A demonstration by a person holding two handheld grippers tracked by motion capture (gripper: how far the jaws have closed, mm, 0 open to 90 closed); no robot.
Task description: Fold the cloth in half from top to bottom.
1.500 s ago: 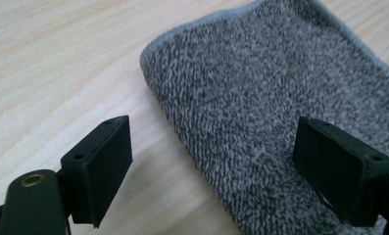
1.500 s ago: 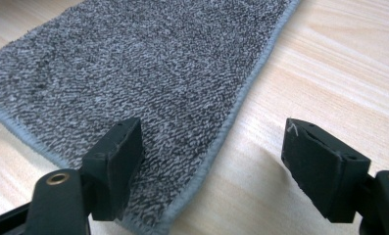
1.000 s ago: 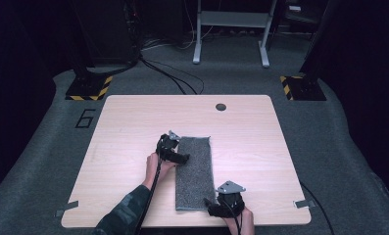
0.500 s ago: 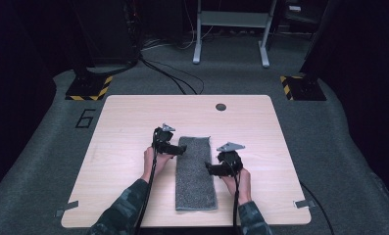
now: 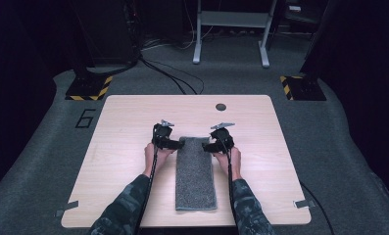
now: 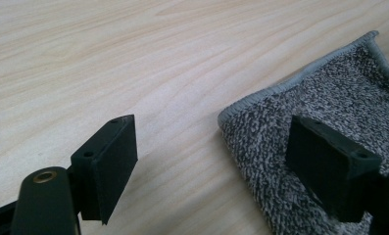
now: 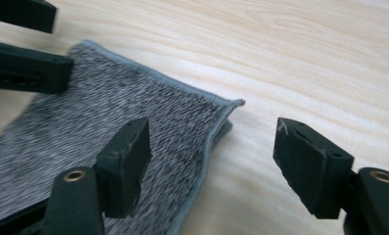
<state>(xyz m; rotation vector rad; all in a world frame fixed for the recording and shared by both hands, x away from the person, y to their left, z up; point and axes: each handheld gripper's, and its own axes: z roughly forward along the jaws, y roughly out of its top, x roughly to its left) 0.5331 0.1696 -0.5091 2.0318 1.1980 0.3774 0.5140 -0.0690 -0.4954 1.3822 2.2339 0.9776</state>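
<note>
The left gripper (image 5: 178, 144) and right gripper (image 5: 206, 146) both stand open, holding nothing, their jaws having just been closing, each straddling a far corner of the folded grey towel (image 5: 195, 171) lying flat on the table (image 5: 123, 117). A jaw may pinch only the top layer, so the fold could slide apart when lifted.

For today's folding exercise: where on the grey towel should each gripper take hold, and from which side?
The two far corners of the towel. The left gripper comes in from its left edge, the right gripper from its right. Each already straddles a corner with open jaws that have just been closing, and the stitched hem gives a firm edge.
</note>
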